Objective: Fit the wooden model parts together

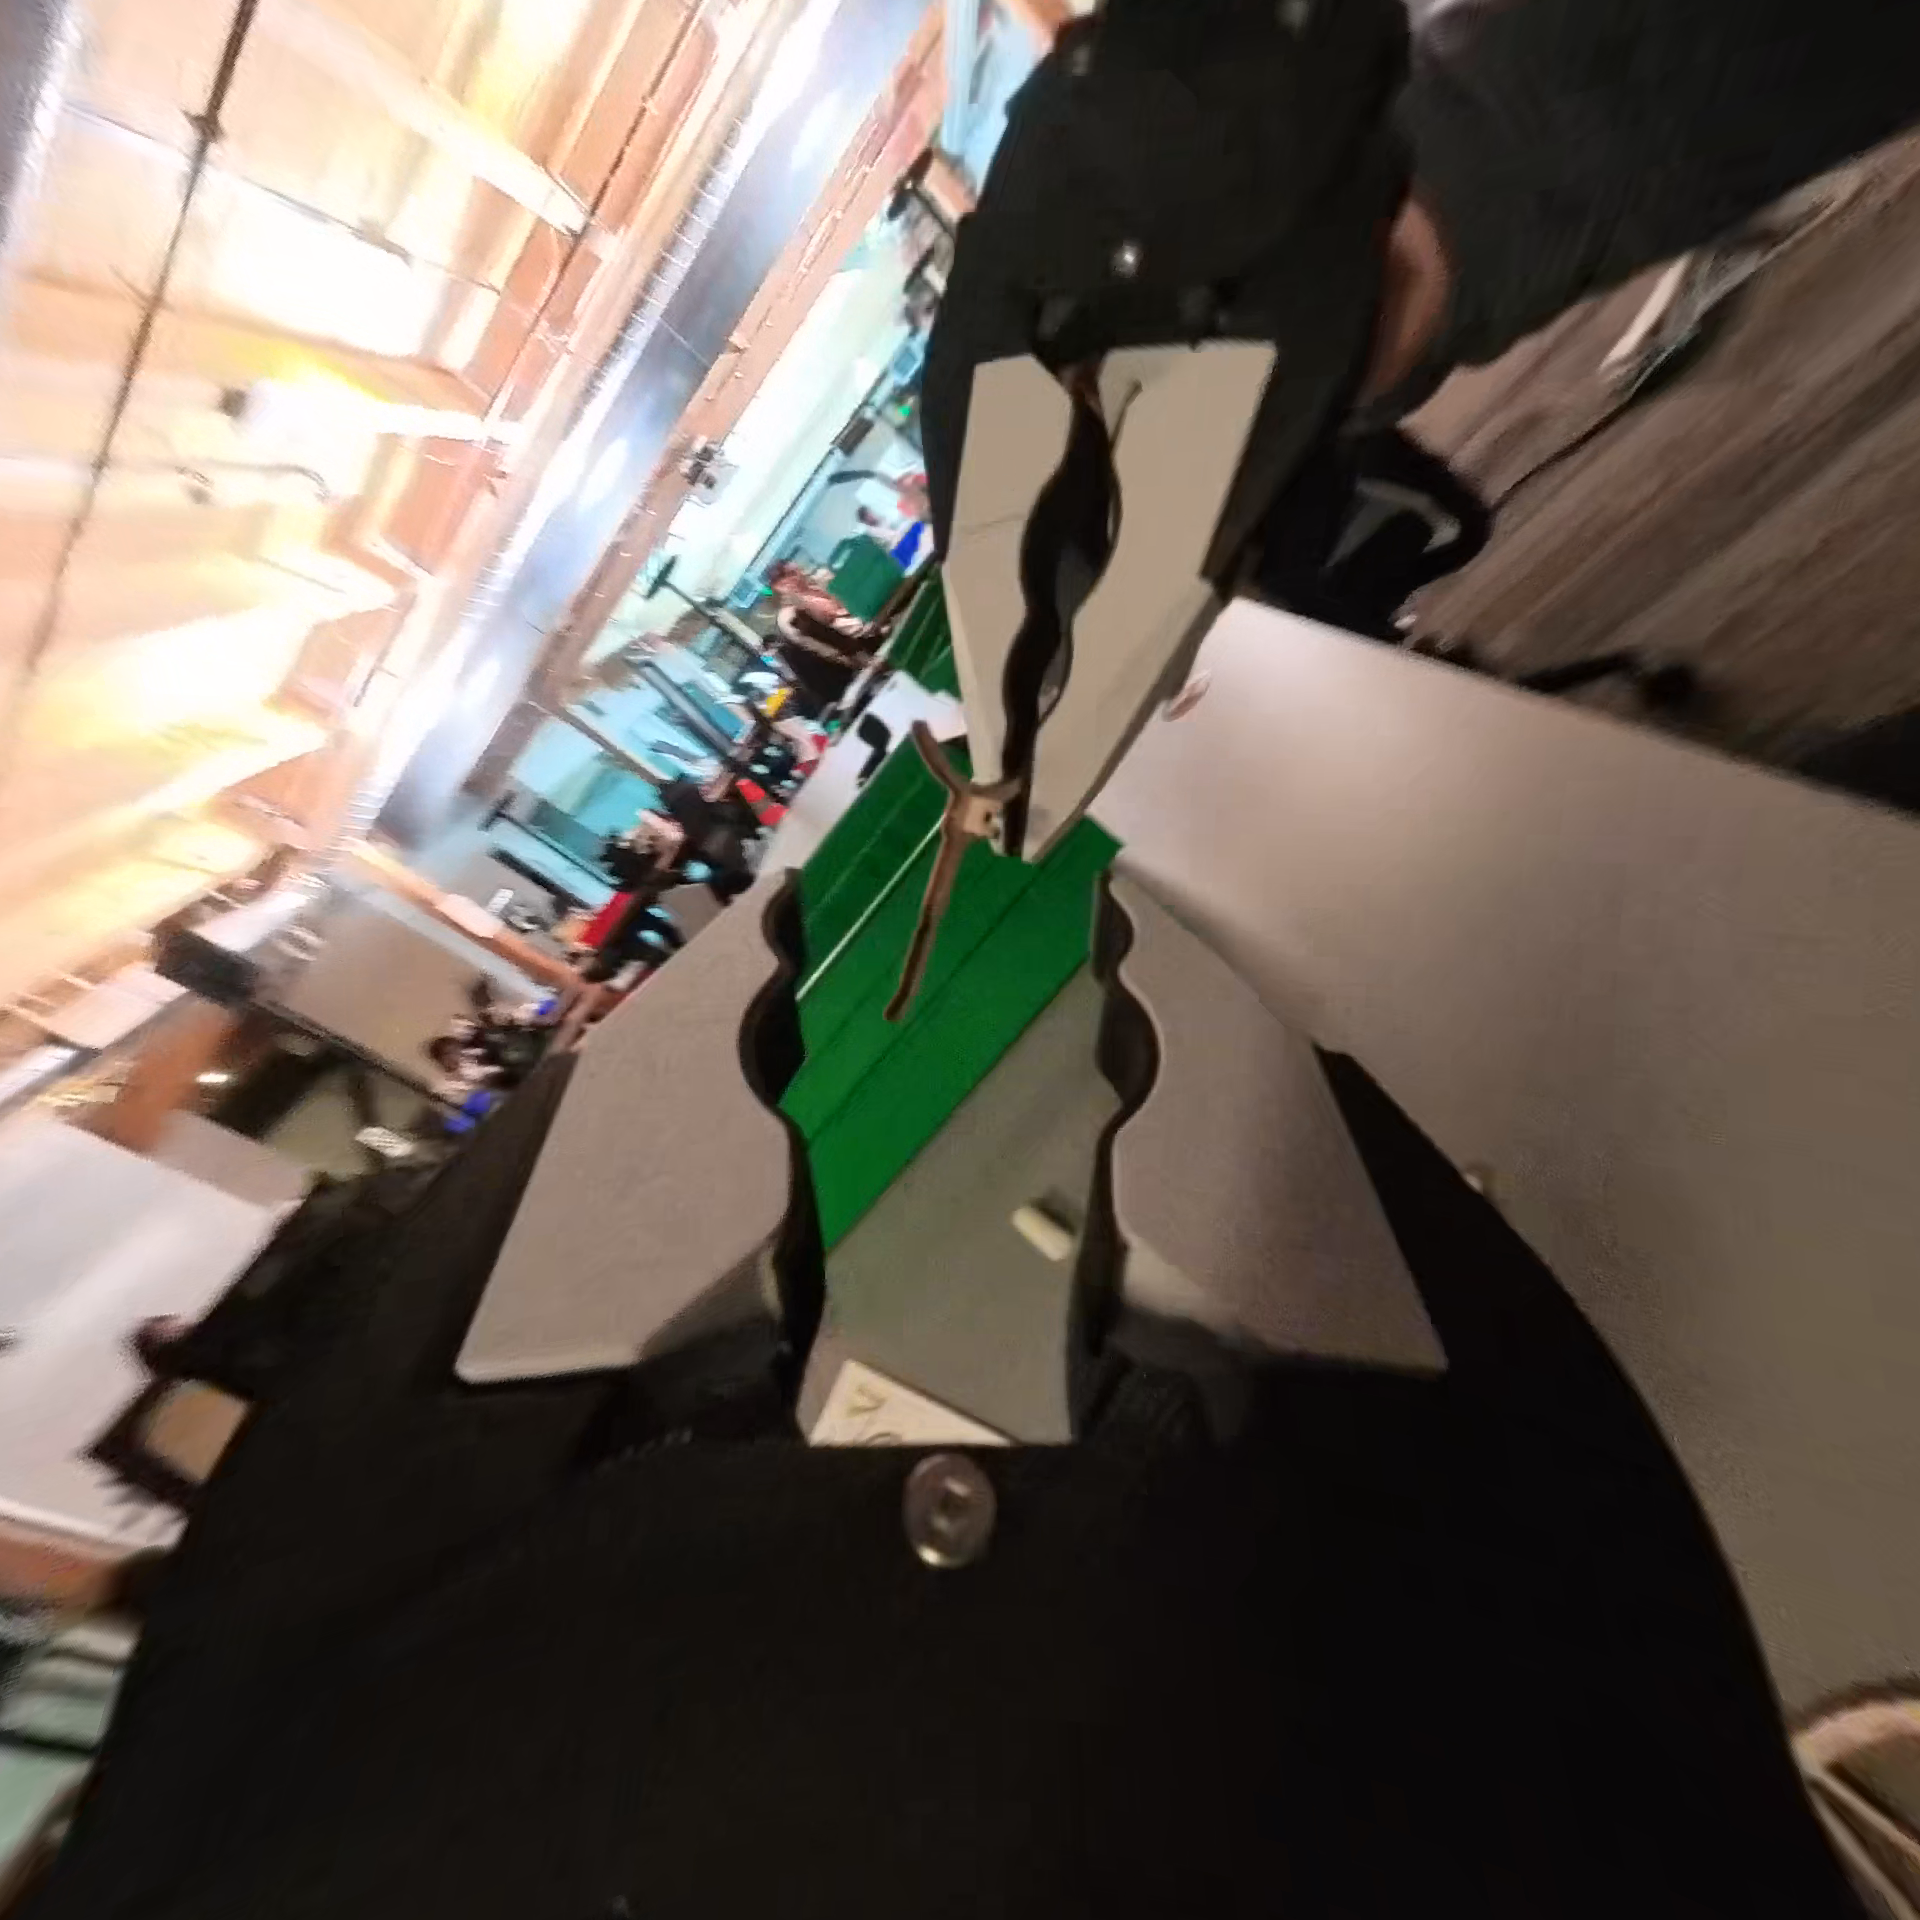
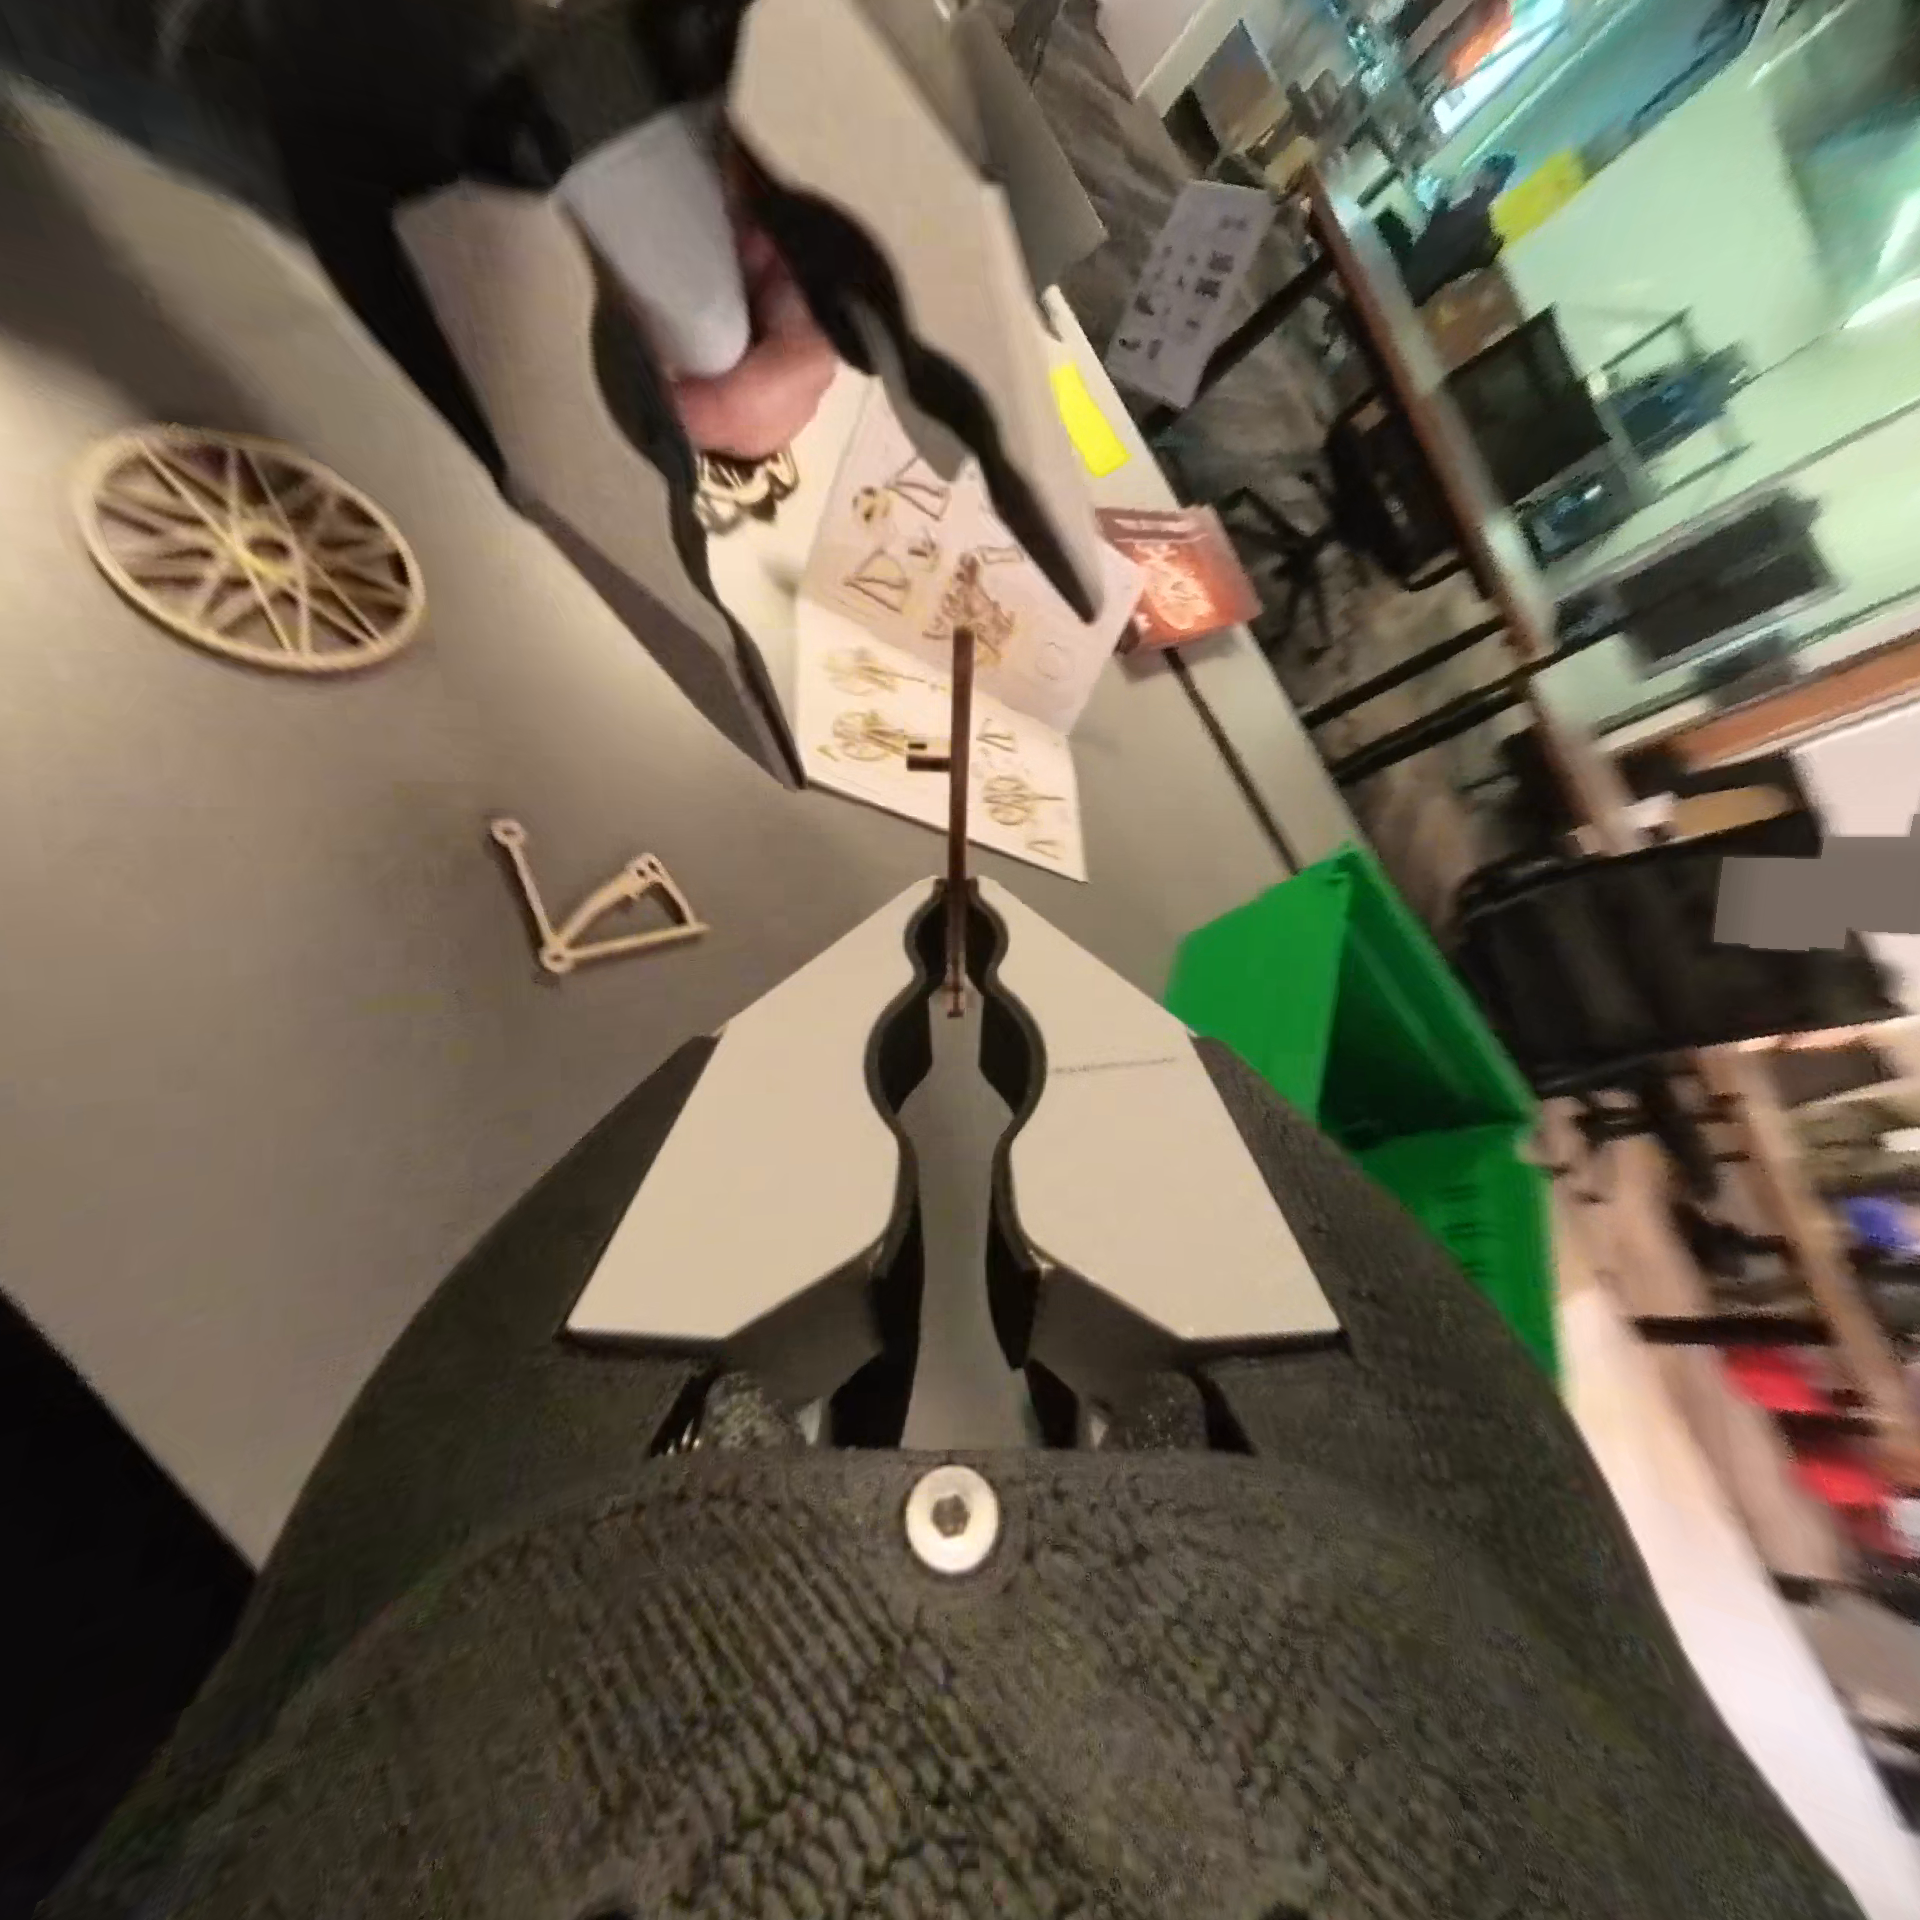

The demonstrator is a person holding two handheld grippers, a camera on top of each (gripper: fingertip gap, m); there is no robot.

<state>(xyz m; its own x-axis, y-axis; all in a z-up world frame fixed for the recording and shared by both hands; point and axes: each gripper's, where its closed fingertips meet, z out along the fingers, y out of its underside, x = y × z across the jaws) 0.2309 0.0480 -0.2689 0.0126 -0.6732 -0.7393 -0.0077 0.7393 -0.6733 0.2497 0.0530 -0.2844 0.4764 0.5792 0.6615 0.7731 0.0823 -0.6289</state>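
My right gripper (image 2: 956,888) is shut on a thin dark wooden model part (image 2: 958,748), seen edge-on and sticking forward from the tips. In the left wrist view this gripper (image 1: 1018,831) comes down from above with the cross-shaped part (image 1: 940,831) pinched at its tips. My left gripper (image 1: 951,894) is open wide and holds nothing. The part's free end hangs between its fingers without touching them. The left gripper also shows open in the right wrist view (image 2: 930,686). A wooden spoked wheel (image 2: 249,551) and a wooden frame piece (image 2: 603,904) lie on the grey table (image 2: 260,883).
An instruction sheet (image 2: 935,675) lies on the table under the grippers, with a dark red box (image 2: 1174,577) beyond it. A green bin (image 2: 1340,997) stands at the table's edge, also in the left wrist view (image 1: 935,1039). A person's hand (image 2: 748,384) is behind the left gripper. The tips of both grippers are at nearly the same place. The wooden spoked wheel (image 2: 249,551) sits 15 cm or so from the ends of my left fingers.
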